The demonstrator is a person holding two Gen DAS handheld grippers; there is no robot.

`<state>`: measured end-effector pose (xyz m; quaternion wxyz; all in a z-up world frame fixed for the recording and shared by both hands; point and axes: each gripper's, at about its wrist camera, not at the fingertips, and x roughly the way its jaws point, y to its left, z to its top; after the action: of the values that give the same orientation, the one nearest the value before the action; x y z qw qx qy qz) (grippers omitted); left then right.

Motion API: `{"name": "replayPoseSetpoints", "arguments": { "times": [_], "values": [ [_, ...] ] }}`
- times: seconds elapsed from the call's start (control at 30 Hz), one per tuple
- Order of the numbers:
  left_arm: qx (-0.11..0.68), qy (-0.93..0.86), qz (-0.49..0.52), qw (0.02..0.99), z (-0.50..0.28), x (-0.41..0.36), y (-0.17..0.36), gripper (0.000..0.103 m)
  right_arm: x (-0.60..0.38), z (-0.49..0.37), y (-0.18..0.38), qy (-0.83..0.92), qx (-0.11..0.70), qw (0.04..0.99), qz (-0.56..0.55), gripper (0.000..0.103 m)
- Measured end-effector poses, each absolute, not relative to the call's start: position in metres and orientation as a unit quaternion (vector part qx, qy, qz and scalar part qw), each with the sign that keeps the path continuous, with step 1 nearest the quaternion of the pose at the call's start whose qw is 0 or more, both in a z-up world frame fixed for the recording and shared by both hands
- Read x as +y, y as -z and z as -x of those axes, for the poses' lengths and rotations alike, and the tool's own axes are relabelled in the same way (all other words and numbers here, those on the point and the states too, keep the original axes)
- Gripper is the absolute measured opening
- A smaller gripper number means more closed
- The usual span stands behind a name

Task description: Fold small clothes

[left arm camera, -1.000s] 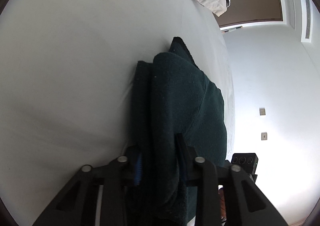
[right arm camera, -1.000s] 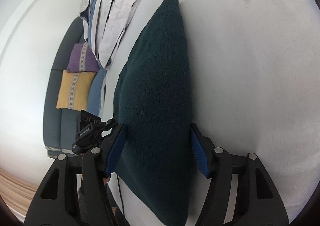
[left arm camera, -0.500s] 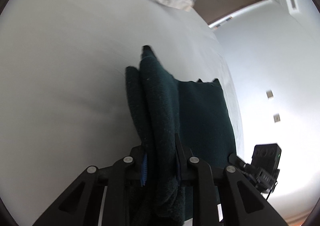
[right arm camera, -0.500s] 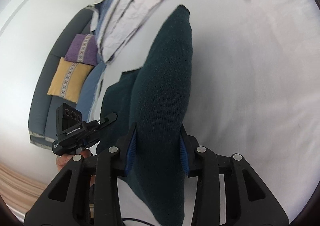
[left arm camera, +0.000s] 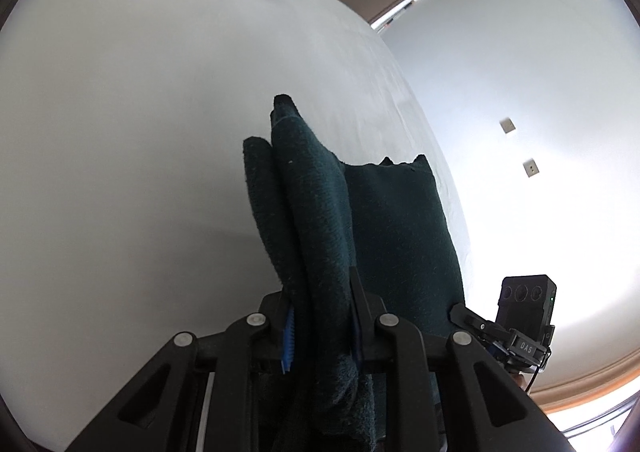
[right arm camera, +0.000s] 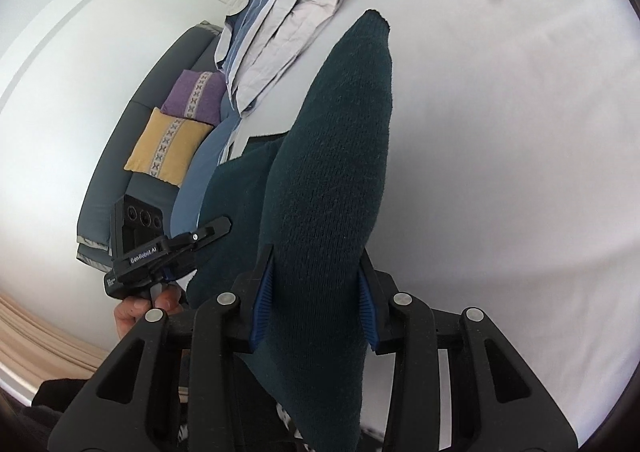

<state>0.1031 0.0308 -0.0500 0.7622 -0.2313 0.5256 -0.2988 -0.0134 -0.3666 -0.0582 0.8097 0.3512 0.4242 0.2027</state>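
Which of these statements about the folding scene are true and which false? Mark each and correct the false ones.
1. Both grippers are clamped on the dark green knit garment. True: the left gripper and the right gripper each pinch it.
2. The garment lies flat on the white bed. False: it is lifted, draped from the grippers.
3. A yellow cushion sits on the grey sofa. True.
4. The bed holds nothing else. False: a light folded pile lies at its far edge.
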Motion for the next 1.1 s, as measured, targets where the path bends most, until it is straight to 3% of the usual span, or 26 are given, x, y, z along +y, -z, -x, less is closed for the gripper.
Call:
{"name": "replayPoseSetpoints", "arguments": {
  "times": [0.4, 0.77, 0.97, 1.03, 1.1],
  "values": [
    [0.565, 0.256, 0.270, 0.736, -0.087, 0.031, 0.134, 0.026, -0.395, 0.043, 0.142, -0.175, 0.432, 0.787, -0.404, 0.037],
    [0.551, 0.253, 0.267, 0.749, -0.090, 0.032, 0.137, 0.036, -0.409, 0.043, 0.147, -0.174, 0.415, 0.794, -0.409, 0.041],
    [0.490, 0.218, 0.198, 0.820, -0.069, 0.039, 0.089, 0.037, -0.419, 0.063, 0.126, -0.129, 0.404, 0.818, -0.388, 0.044],
    [0.454, 0.205, 0.153, 0.854, -0.055, 0.034, 0.065, 0.048, -0.420, 0.074, 0.111, -0.111, 0.396, 0.834, -0.367, 0.044],
    [0.412, 0.185, 0.105, 0.886, -0.040, 0.028, 0.043, 0.069, -0.416, 0.081, 0.095, -0.093, 0.391, 0.851, -0.339, 0.044]
  ]
}}
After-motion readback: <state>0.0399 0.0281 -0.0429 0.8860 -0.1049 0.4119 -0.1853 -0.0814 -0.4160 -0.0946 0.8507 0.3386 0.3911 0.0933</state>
